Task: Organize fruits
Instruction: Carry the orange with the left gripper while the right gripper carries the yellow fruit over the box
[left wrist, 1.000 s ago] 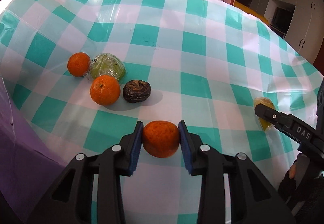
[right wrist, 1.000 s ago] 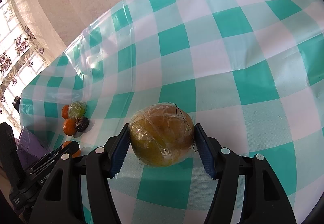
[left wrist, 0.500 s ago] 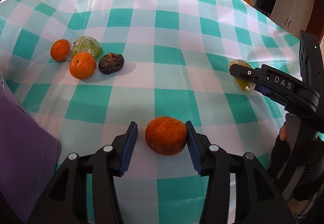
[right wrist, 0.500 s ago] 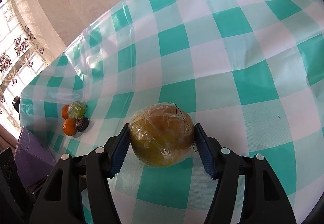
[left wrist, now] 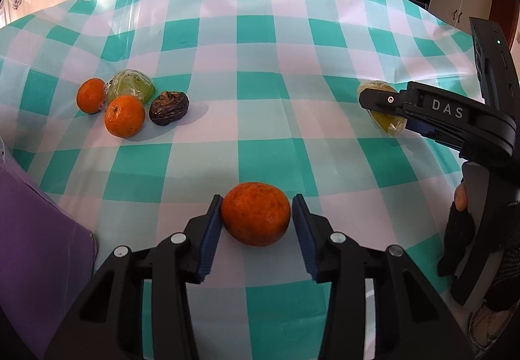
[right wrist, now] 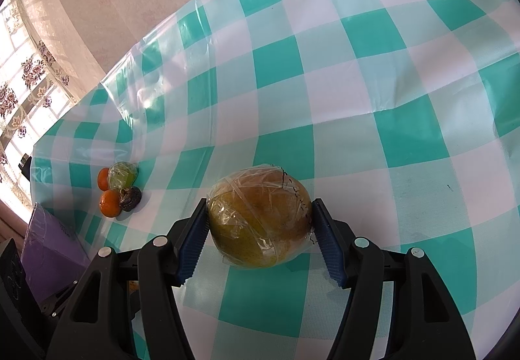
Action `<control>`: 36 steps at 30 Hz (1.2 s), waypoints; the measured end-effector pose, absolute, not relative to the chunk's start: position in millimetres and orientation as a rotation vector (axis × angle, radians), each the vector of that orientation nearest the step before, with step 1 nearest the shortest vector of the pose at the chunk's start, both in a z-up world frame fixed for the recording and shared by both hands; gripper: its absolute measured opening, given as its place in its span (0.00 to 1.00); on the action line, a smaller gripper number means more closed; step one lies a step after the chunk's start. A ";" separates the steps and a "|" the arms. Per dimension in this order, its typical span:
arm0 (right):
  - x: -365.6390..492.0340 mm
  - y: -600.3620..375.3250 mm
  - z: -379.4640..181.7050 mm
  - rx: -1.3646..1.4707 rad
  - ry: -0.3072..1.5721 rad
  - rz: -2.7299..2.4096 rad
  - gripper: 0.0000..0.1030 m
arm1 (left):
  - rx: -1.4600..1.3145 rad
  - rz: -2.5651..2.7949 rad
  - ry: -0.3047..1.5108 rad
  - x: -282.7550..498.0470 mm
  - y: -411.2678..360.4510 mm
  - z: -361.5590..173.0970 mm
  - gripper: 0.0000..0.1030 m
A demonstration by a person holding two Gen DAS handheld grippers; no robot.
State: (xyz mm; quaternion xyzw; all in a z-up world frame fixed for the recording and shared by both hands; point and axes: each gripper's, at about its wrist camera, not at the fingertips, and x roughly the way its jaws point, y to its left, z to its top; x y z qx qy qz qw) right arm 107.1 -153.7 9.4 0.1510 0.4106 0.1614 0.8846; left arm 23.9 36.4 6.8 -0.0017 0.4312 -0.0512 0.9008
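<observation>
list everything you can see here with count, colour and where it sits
oranges: 3, orange; one between the left tongs, two in the far-left cluster
wrapped green fruit: 1, green in clear film; in the cluster, touching both oranges
dark wrinkled fruit: 1, brown-black; right end of the cluster
wrapped pear: 1, yellow-brown in clear film; between the right tongs
tablecloth: 1, teal and white checks; under everything
purple sheet: 1, purple; left table edge
left tongs: black with blue pads, closing around the near orange
right tongs: black with blue pads, shut on the pear
gloved hand: black glove, on the right handle
</observation>
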 end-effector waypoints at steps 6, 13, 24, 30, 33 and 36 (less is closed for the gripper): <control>105.4 -154.7 10.6 0.320 0.845 0.318 0.60 | -0.061 -0.088 0.881 18.6 48.2 8.7 0.36; 89.8 -155.2 13.0 0.310 0.840 0.257 0.60 | -0.104 -0.090 0.800 -21.6 51.2 18.5 0.36; 19.2 -127.9 14.6 0.257 0.900 0.271 0.60 | -0.133 -0.126 0.781 -65.9 60.8 20.7 0.36; -16.1 -109.5 18.2 0.210 0.875 0.320 0.60 | -0.145 -0.131 0.775 -81.1 67.3 21.9 0.36; -29.1 -99.5 19.4 0.200 0.881 0.356 0.60 | -0.130 -0.130 0.769 -88.7 67.4 24.6 0.36; -38.1 -93.3 24.0 0.257 0.886 0.428 0.60 | -0.102 -0.130 0.706 -103.5 66.5 42.6 0.36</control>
